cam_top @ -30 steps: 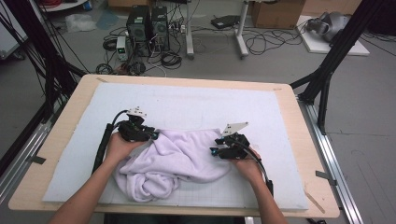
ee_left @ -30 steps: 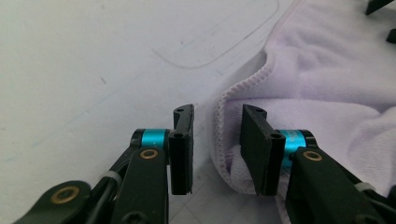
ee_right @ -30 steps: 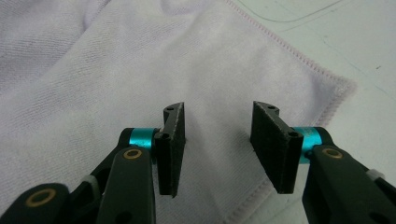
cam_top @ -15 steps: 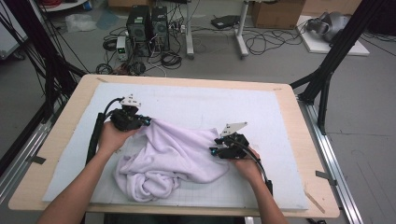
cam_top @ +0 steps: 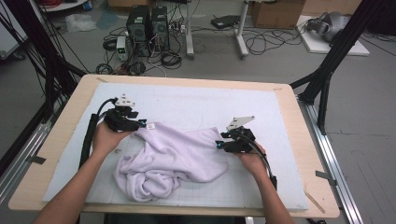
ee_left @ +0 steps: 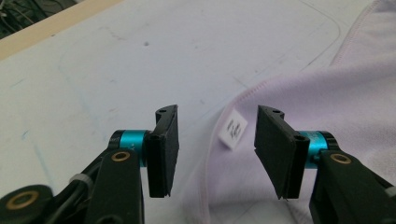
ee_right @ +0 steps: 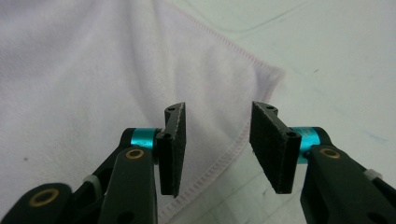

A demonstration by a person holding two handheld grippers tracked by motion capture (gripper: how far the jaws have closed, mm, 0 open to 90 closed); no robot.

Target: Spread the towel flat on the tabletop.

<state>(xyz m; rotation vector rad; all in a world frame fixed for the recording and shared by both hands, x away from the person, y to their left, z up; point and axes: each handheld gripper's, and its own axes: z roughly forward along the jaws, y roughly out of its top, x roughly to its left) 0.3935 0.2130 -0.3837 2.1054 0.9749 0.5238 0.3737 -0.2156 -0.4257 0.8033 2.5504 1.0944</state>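
A pale lilac towel (cam_top: 173, 158) lies rumpled on the white mat, its near left part bunched. My left gripper (cam_top: 140, 125) is at the towel's far left corner. In the left gripper view its jaws (ee_left: 218, 114) have just been opening and stand apart over that hemmed corner and its white label (ee_left: 233, 130), the pads not pressing the cloth (ee_left: 336, 102). My right gripper (cam_top: 218, 144) sits at the towel's right edge. In the right gripper view it (ee_right: 217, 109) is open above the stitched hem near a corner of the towel (ee_right: 93, 70).
The white mat (cam_top: 196, 100) covers most of a wooden table (cam_top: 308, 140), with bare mat beyond the towel and on both sides. Both forearms come in from the near edge. Computers, cables and black frame legs stand on the floor beyond the table.
The left gripper drew the towel's corner out to the left and away from the heap, then its jaws opened and let the corner go. The right gripper has kept still.
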